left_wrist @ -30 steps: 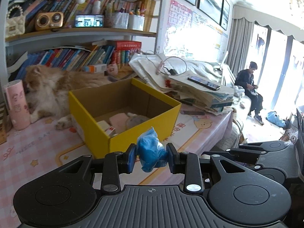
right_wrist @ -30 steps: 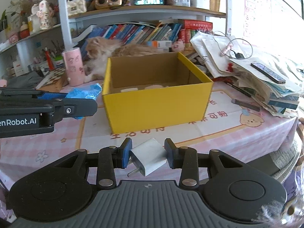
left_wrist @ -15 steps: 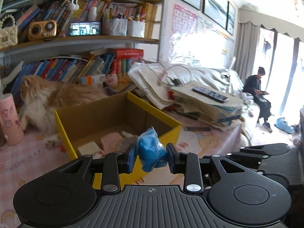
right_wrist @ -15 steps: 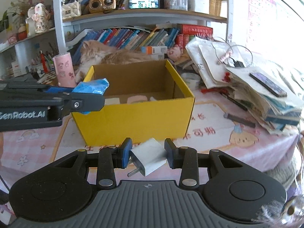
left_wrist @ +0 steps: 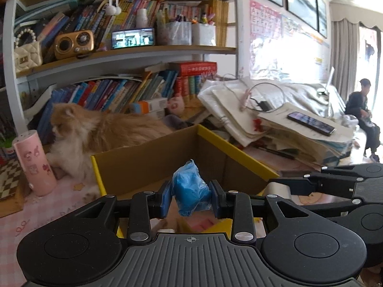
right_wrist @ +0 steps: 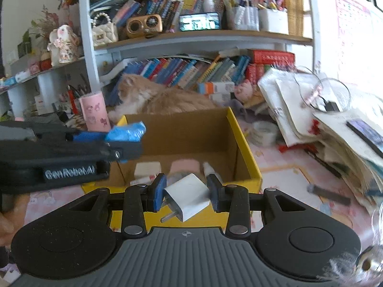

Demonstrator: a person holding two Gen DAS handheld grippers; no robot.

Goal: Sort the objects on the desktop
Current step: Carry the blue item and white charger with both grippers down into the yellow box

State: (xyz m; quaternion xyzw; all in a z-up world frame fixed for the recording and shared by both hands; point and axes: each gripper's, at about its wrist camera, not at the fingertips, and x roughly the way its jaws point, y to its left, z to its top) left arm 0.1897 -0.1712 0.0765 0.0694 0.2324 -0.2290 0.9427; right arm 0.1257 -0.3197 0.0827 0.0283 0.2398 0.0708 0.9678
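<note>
left gripper: clamped on a crumpled blue bag, pads pressing both sides; bag sticks up above the fingers
left gripper position: over the near-left part of the yellow box, bag above the open top per the right wrist view
right gripper: clamped on a white plug, held tilted, metal prongs pointing down-left
right gripper position: at the box's near wall, plug just over the near rim
yellow box: open top, brown cardboard inside, sits on the pink checked table toward its near edge
box contents: a white packet, a pink pad, a small white tube on the floor of the box; other bits partly hidden by the fingers
behind box: orange cat lying against the far wall of the box, in front of the bookshelf
left of box: pink tumbler standing upright near the table's left edge
right of box: roll of tape on the table, then a leaning stack of papers with a phone on top
background: a person sitting by the window, far right
</note>
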